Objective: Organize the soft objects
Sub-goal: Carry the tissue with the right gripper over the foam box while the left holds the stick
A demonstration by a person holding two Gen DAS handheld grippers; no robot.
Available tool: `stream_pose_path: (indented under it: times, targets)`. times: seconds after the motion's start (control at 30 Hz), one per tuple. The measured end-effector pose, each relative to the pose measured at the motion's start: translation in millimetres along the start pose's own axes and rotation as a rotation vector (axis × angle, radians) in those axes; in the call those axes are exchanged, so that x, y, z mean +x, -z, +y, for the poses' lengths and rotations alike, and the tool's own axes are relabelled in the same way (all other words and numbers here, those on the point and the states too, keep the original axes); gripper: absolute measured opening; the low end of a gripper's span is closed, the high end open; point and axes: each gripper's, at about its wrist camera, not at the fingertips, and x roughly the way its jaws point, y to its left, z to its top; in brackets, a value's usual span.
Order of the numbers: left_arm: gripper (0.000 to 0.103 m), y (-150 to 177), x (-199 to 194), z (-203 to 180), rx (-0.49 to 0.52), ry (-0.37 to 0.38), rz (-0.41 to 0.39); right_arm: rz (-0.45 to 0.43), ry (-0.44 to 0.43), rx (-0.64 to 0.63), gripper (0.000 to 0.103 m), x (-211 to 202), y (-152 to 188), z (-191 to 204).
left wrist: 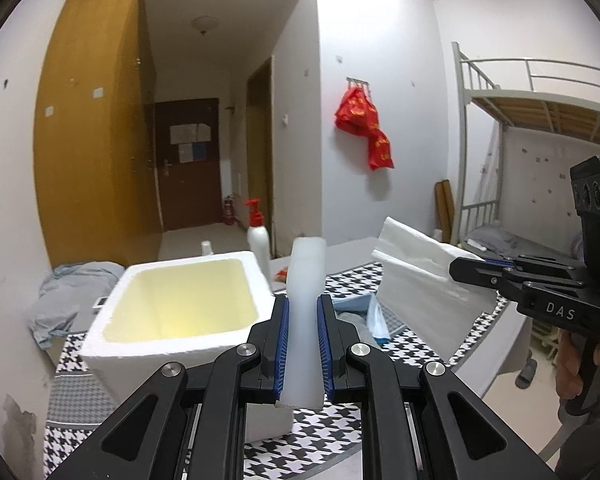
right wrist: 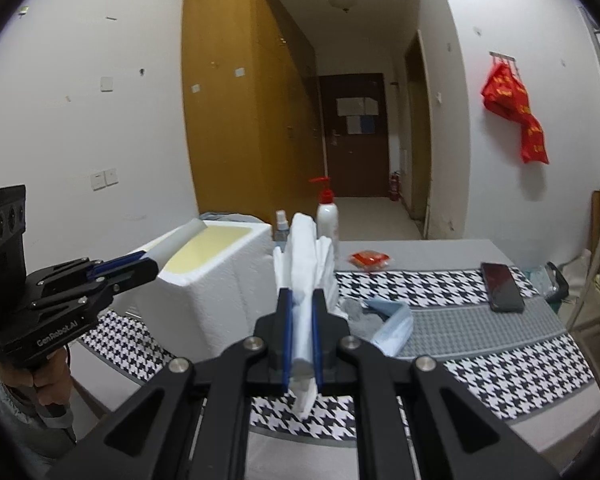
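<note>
Foam, white and slightly translucent, stands clamped between the blue pads of the left gripper: the foam strip is held near its lower end and rises upright, just beside the open styrofoam box. It looks light, springy and easily dented, so a low, moderate pinch seems apt. The left view also shows the right gripper closed on the paper stack, which fans out loose, above the checked cloth.

From the right wrist, that gripper's jaws pinch the folded paper edge-on; it appears limp and liable to slip or tear. Only this view shows a phone, a red packet and blue masks on the table, and the strip hanging over the box rim.
</note>
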Motion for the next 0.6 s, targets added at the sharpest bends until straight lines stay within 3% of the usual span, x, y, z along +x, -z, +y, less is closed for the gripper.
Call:
stream_pose_path:
  times: [0.6]
  targets:
    - [0.015, -2, -33, 39, -0.045, -0.168, -0.021, -0.039, -0.137, -0.081, 0.011, 21, -30, 32]
